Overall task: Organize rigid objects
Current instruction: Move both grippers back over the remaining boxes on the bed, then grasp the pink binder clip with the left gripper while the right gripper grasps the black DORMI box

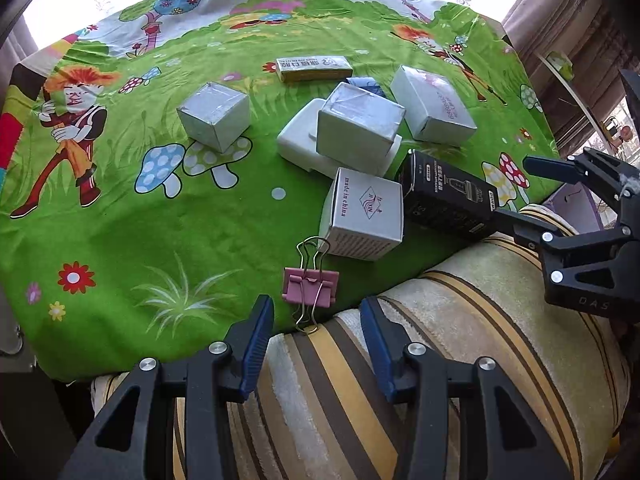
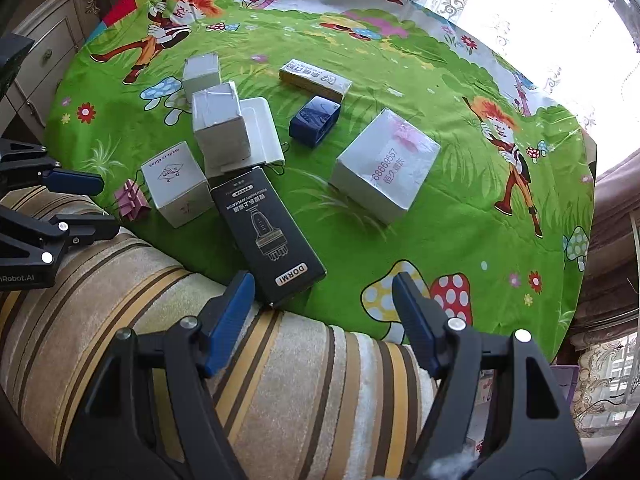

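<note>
A pink binder clip (image 1: 310,286) (image 2: 130,200) lies at the near edge of the green cartoon tablecloth (image 1: 120,220). My left gripper (image 1: 316,312) (image 2: 92,204) is open just short of it, only the clip's wire handle reaching between the fingertips. A black box marked DORMI (image 2: 268,232) (image 1: 448,196) lies slantwise by the cloth's edge. My right gripper (image 2: 322,284) (image 1: 532,192) stands open, the box's near end just ahead of its tips and untouched. Beside the clip stands a white cube box printed "made in china" (image 1: 364,216) (image 2: 176,184).
Further back are a taped white cube (image 1: 214,120), another cube (image 1: 358,128) on a flat white box (image 1: 298,148), a larger white box with pink print (image 2: 384,164), a dark blue box (image 2: 315,120) and a long gold box (image 2: 316,78). A striped cushion (image 2: 200,340) lies under both grippers.
</note>
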Tool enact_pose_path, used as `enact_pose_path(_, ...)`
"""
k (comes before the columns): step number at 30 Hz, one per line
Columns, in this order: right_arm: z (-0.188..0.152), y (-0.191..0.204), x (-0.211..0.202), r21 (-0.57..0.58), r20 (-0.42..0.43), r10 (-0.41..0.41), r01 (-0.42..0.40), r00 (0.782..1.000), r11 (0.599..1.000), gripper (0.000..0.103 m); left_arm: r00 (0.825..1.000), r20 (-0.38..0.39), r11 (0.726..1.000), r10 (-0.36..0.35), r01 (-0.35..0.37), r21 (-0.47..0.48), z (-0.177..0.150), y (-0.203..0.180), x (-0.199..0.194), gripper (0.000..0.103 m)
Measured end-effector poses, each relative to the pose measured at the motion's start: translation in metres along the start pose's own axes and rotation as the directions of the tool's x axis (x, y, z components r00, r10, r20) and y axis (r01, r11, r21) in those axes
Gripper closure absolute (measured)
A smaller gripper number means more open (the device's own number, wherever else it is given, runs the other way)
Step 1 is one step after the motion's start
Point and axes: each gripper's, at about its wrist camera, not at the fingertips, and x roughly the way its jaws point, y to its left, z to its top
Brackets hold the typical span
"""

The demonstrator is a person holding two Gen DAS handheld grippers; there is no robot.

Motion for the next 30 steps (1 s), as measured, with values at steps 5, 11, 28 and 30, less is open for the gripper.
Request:
enact_pose_path(5,0.009,0.008,0.007,-0.046,0.003,0.007,-0.007,1.0,0.999,0.029,1.0,-0.026,1.0,0.004,-0.004,0.001,0.006,0.002,0.014,0.057)
enact_pose_path(11,0.015,0.013,0.01,-0.061,0.013,0.026,-0.025,1.0,0.998,0.029,1.0,-0.031,1.0,0.003,-0.003,-0.008,0.009,0.002,0.019,0.071)
enact_pose_path(28,0.022,0.022,0.033,-0.092,-0.04,0.077,-0.08,0.996,0.993,0.032,1.0,0.02,0.994,-0.015,0.017,-0.104,0.002,0.018,0.011,0.072)
enact_pose_path(30,0.021,0.021,0.035,-0.086,-0.05,0.083,-0.087,0.995,0.992,0.05,0.999,0.03,0.991,-0.021,0.024,-0.13,-0.001,0.024,0.008,0.072)
